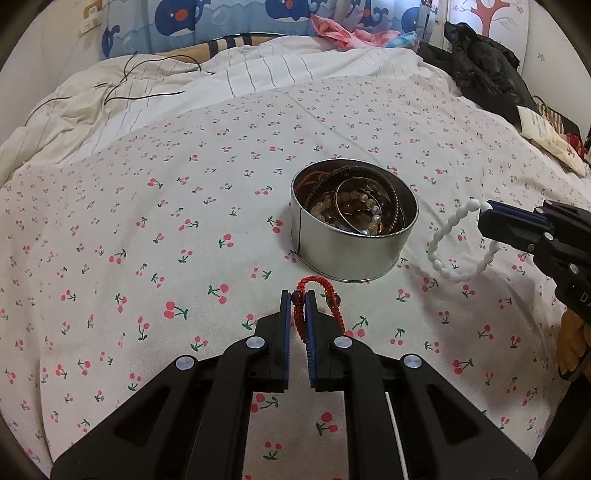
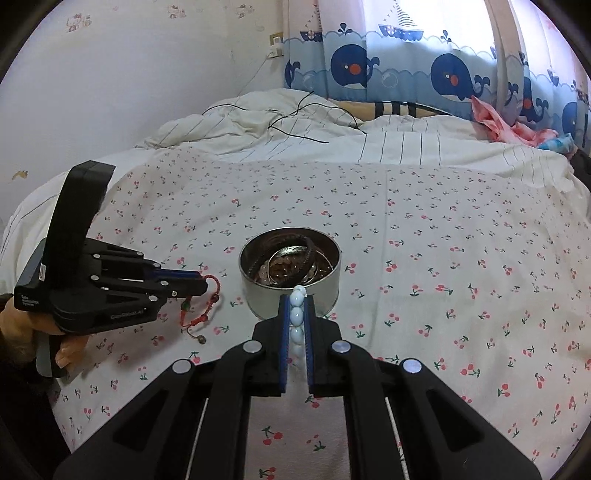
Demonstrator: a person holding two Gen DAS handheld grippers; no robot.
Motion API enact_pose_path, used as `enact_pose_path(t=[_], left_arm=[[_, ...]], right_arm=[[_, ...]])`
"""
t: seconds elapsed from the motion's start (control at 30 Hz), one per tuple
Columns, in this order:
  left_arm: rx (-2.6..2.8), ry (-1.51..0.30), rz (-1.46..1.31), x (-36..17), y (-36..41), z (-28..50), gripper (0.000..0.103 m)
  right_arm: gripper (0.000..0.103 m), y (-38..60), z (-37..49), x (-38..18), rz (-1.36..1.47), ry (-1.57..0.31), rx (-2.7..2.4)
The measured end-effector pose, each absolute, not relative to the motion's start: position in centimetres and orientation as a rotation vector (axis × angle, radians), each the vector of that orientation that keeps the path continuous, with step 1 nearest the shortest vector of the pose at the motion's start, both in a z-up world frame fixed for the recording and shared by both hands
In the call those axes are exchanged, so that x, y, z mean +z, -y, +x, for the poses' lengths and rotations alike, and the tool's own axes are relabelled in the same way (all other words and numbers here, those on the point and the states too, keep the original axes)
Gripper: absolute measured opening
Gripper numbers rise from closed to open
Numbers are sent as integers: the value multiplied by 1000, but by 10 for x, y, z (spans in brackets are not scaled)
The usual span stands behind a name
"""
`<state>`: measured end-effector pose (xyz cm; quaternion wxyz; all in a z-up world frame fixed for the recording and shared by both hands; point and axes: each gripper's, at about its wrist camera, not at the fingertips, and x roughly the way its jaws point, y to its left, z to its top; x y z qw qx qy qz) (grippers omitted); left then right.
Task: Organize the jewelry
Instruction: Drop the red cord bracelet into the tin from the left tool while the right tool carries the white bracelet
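Observation:
A round silver tin [image 1: 351,254] [image 2: 258,299] stands on the cherry-print bedsheet, holding several bangles and bead bracelets. My left gripper [image 1: 299,295] [image 2: 203,282] is shut on a red braided cord bracelet [image 1: 314,288] [image 2: 212,295], held just in front of the tin. My right gripper [image 2: 297,297] [image 1: 485,208] is shut on a white bead bracelet [image 1: 447,240] [image 2: 296,317], which hangs as a loop above the sheet to the right of the tin in the left wrist view.
A crumpled striped duvet [image 1: 147,92] with a thin black cable [image 2: 306,118] lies at the far side of the bed. Dark clothing [image 1: 484,70] and pink fabric [image 1: 340,29] sit at the back right. A hand [image 2: 66,343] grips the left tool.

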<state>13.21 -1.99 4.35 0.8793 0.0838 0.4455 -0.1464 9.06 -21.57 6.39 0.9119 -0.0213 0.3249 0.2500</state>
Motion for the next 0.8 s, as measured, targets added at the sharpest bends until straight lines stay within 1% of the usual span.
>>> enact_pose_path(t=[0.8], left_arm=[[-256, -885, 274, 49, 28, 126, 7]], right_arm=[[8, 216, 88, 66, -42, -655, 537]])
